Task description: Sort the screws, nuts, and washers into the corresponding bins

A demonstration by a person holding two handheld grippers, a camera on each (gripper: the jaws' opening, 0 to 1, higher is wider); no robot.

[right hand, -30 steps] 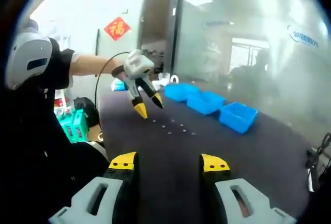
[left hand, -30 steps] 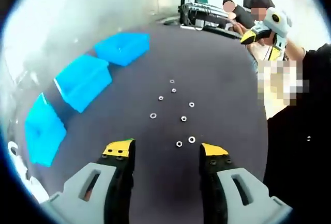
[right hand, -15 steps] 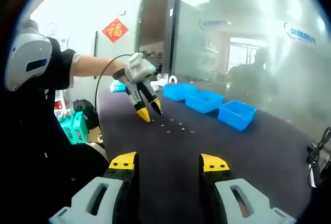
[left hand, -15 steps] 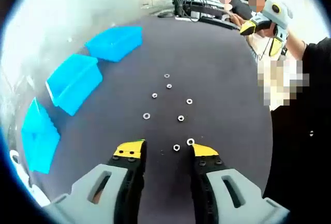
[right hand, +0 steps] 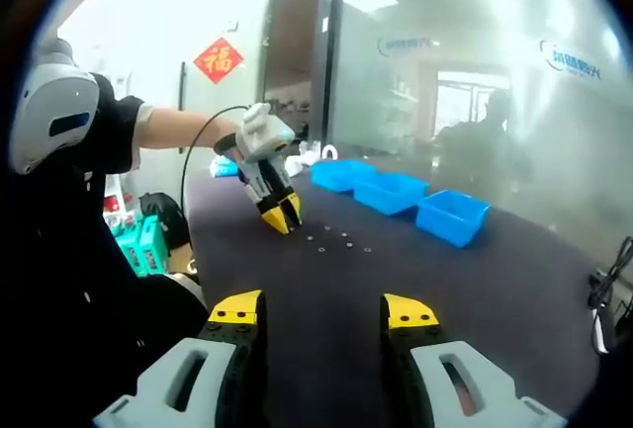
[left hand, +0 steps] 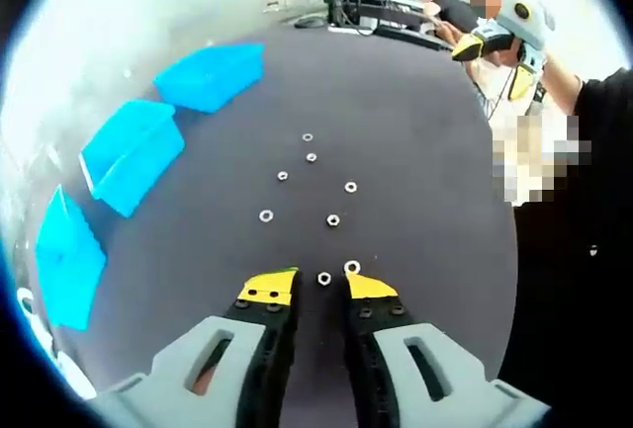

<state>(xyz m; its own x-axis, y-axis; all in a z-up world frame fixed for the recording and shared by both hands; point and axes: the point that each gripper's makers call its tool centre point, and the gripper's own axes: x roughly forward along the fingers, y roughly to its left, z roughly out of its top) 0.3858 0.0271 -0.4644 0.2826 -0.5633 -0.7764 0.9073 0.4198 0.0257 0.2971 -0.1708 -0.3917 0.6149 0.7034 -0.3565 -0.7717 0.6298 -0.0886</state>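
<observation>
Several small nuts and washers lie scattered on the dark table (left hand: 415,151). My left gripper (left hand: 320,288) is low over the table, its yellow-tipped jaws narrowed to a small gap around a nut (left hand: 323,278); the jaws do not touch it. A washer (left hand: 352,267) lies just beside the right tip. Three blue bins (left hand: 210,75) (left hand: 131,151) (left hand: 67,262) stand along the left. In the right gripper view my right gripper (right hand: 321,311) is open and empty, held high over the table, looking at the left gripper (right hand: 281,219) and the loose hardware (right hand: 341,243).
A person in black stands at the table's edge (left hand: 564,250). The right gripper (left hand: 492,67) shows far off at the upper right. Cables and equipment (left hand: 381,3) sit at the far end. Blue bins (right hand: 394,192) line a glass wall; green crates (right hand: 138,240) stand beside the table.
My left gripper's jaws have narrowed from wide open to a small gap and moved forward and down onto the nearest nut. The right gripper has stayed open and nearly still.
</observation>
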